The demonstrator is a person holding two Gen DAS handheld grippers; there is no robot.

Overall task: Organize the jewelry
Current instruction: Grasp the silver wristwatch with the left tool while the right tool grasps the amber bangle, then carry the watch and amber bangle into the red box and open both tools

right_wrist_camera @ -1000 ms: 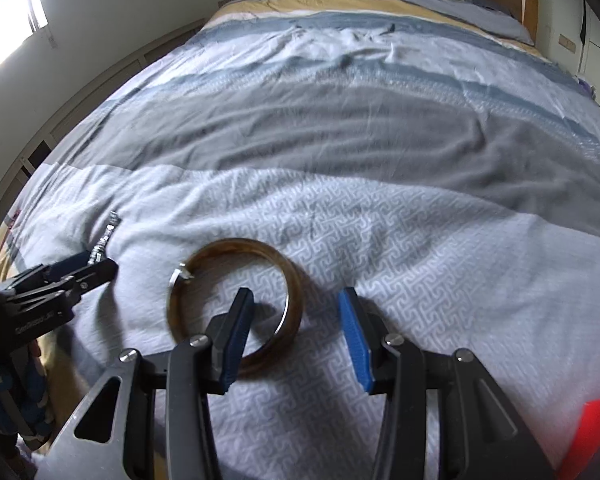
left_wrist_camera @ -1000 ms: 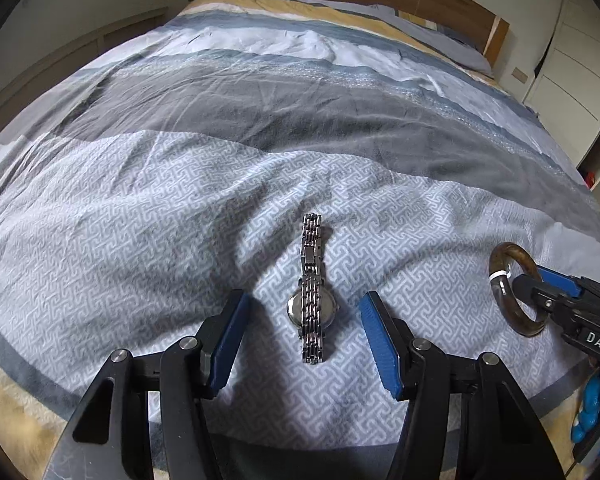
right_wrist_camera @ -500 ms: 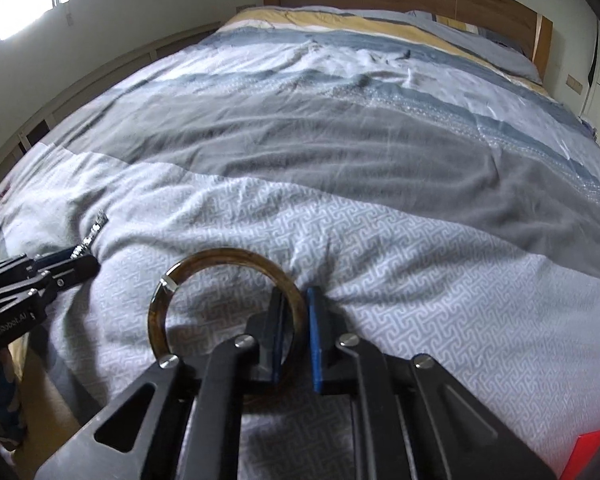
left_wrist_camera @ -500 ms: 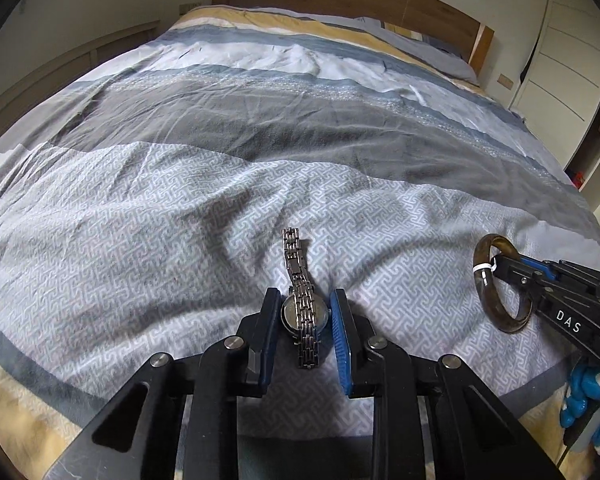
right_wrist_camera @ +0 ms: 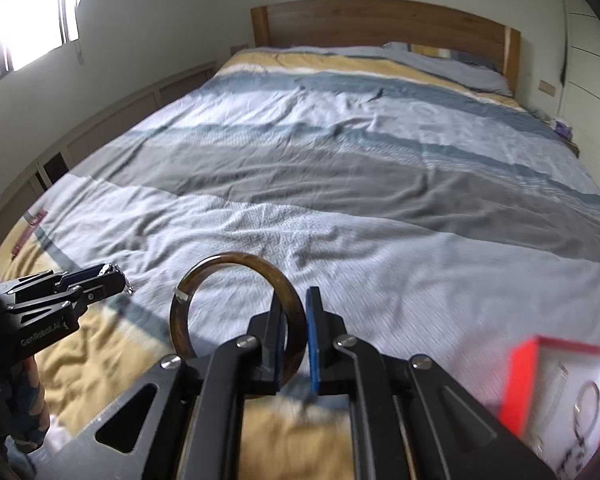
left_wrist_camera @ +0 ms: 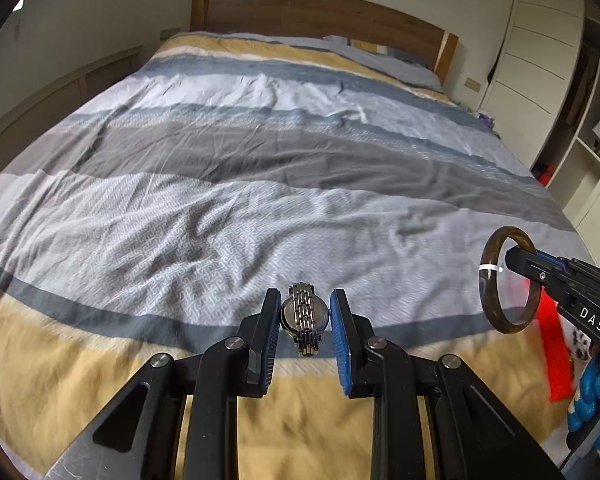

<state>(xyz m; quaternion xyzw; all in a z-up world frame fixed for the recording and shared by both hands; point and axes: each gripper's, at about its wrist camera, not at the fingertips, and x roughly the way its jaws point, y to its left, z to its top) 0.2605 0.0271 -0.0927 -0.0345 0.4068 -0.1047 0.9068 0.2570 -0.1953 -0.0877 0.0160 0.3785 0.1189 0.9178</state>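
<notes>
My left gripper (left_wrist_camera: pixel 305 318) is shut on a silver metal-link watch (left_wrist_camera: pixel 304 320) and holds it in the air above the striped bed cover (left_wrist_camera: pixel 260 208). My right gripper (right_wrist_camera: pixel 296 320) is shut on the rim of a brown amber-like bangle (right_wrist_camera: pixel 188 312) with a small white tag, also lifted off the bed. The bangle shows in the left wrist view (left_wrist_camera: pixel 496 312) at the right, held by the right gripper (left_wrist_camera: pixel 516 258). The left gripper with the watch shows at the left of the right wrist view (right_wrist_camera: pixel 114 274).
A red jewelry box (right_wrist_camera: pixel 520 372) with a white lining holds a ring-shaped piece and a chain at the lower right of the right wrist view. The wooden headboard (left_wrist_camera: pixel 320 12) is at the far end. White wardrobes (left_wrist_camera: pixel 540 40) stand to the right.
Both grippers closed, the left on the watch and the right on the bangle, then lifted them off the bed cover. The views now look higher over the bed.
</notes>
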